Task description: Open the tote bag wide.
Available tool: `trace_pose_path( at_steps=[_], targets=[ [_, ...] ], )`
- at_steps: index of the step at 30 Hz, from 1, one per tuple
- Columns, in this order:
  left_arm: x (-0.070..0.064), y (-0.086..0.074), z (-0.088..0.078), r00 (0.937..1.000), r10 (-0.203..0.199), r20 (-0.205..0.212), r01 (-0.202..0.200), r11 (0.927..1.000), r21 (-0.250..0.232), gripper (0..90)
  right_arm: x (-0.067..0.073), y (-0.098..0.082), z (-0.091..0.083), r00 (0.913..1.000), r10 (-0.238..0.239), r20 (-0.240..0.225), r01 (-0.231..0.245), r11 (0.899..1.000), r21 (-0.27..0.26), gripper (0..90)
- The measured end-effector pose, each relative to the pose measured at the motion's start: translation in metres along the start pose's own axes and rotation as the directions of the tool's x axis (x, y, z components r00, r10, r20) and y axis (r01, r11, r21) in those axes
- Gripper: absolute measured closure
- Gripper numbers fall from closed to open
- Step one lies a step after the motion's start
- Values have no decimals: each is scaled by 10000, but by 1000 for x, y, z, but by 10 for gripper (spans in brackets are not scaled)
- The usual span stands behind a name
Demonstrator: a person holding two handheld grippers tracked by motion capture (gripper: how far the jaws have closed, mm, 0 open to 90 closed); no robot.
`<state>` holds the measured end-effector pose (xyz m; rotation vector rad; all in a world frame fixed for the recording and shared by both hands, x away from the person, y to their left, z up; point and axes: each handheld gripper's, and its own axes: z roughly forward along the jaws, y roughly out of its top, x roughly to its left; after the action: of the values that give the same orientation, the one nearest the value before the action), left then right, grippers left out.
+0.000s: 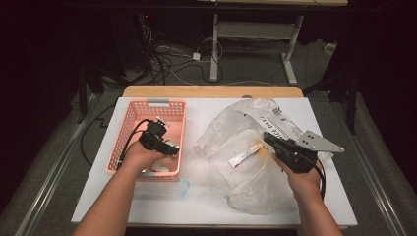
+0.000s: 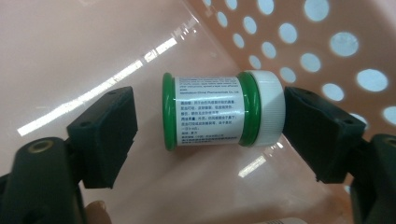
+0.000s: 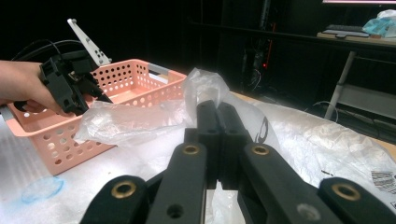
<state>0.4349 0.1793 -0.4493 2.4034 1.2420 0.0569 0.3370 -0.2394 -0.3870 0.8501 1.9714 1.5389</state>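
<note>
A small jar (image 2: 210, 109) with green rims, a white printed label and a white ribbed cap lies on its side on the floor of the pink perforated basket (image 1: 129, 132). My left gripper (image 2: 210, 126) reaches down into the basket and straddles the jar end to end. A gap shows between the left pad (image 2: 109, 135) and the jar's base, while the right pad sits at the cap. My right gripper (image 3: 217, 109) is shut at the edge of a clear plastic bag (image 1: 246, 182) and holds its film up. A white tube (image 1: 245, 156) lies inside the bag.
The basket (image 3: 60, 140) stands at the left of the white table cover (image 1: 206, 206), the bag at the right. A bluish round mark (image 1: 183, 187) sits in front of the basket. Cables and desk legs (image 1: 214, 49) lie on the floor beyond the table.
</note>
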Motion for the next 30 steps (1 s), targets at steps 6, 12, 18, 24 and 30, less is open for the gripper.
trace_pose_path(
  at_steps=[6,12,18,24,30],
  targets=[
    [-3,5,4,9996,278,25,-279,9993,229,277,0,0,0,10000,46,-27,-46,10000,11,900],
    [-5,6,10,9989,448,-103,-442,9979,476,339,-1,0,-2,10000,-24,11,24,10000,-29,900],
    [-6,6,10,9988,453,-173,-445,9980,446,347,-1,0,-1,10000,-30,-4,29,10000,-23,900],
    [-5,6,4,9989,208,-432,-200,9996,194,349,-1,1,-2,10000,-48,6,48,10000,-39,900],
    [-3,3,-10,9998,-28,-191,22,9995,-312,349,-2,1,-2,10000,24,56,-24,10000,-31,900]
  ],
)
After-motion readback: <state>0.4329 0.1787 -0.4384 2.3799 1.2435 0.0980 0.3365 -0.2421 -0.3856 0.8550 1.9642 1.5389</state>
